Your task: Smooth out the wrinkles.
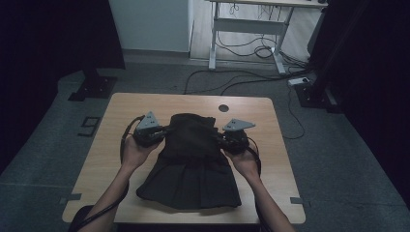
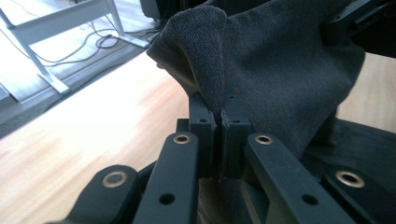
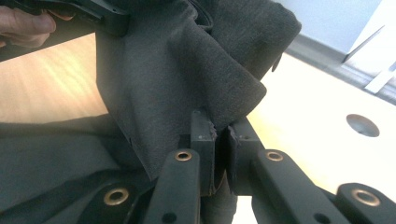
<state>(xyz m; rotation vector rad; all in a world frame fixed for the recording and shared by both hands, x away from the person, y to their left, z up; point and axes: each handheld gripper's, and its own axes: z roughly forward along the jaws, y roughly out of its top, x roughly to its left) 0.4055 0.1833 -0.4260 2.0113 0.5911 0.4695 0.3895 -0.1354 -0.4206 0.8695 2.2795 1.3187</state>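
A dark grey garment [image 1: 192, 164] lies on the wooden table [image 1: 121, 111], its pleated lower part spread toward the near edge. Its upper part is lifted and folded between the two grippers. My left gripper [image 1: 162, 133] pinches the cloth's left side; in the left gripper view its jaws [image 2: 219, 116] stand pressed together on a fold of the garment [image 2: 261, 60]. My right gripper [image 1: 221, 139] holds the right side; in the right gripper view the jaws [image 3: 219, 133] clamp the garment [image 3: 187, 70]. The other hand [image 3: 23, 23] shows at the upper left there.
A round hole [image 1: 223, 108] sits in the table near its far edge. Behind the table stand a white desk frame [image 1: 246, 29] and cables [image 1: 241, 79] on the floor. Black stands [image 1: 94, 84] flank the table at left and right.
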